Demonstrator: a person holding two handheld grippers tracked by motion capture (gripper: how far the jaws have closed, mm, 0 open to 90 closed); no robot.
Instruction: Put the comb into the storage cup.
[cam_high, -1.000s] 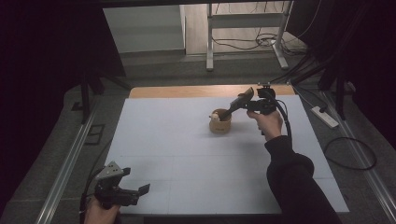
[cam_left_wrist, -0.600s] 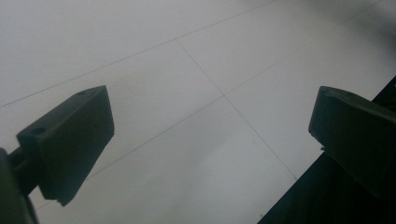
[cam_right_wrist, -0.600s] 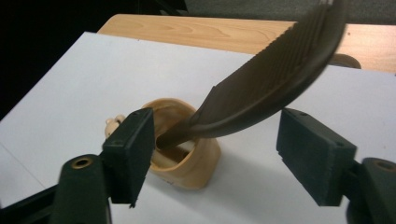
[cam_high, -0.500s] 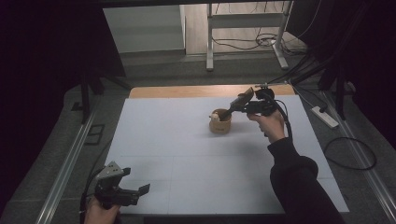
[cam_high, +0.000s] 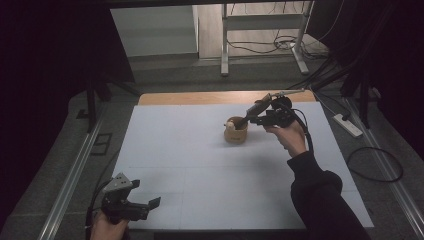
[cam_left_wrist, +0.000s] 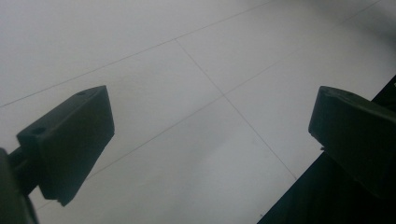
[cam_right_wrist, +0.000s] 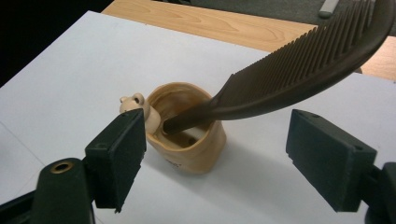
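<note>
A dark brown comb (cam_right_wrist: 299, 65) leans handle-down in a tan holder (cam_right_wrist: 187, 135) bearing a small moulded figure (cam_right_wrist: 133, 102) on its rim, at about one o'clock on the white table top (cam_high: 200, 165). A small dark mark on the holder's front is too blurred to read; no other writing shows. The right gripper (cam_right_wrist: 215, 158) sits just beside the holder, its jaws having just been opening and now spread to either side, with the comb's teeth above them untouched. The left gripper (cam_high: 135, 207), at seven o'clock near the table's edge, hangs with its jaws spread over bare board crossed by thin seam lines. A strip of pale wood (cam_high: 210, 97) edges the far side. Beyond lie grey floor, a metal frame's legs (cam_high: 225, 45), loose cables (cam_high: 260, 47) and a white power strip (cam_high: 347, 125) at three o'clock.
</note>
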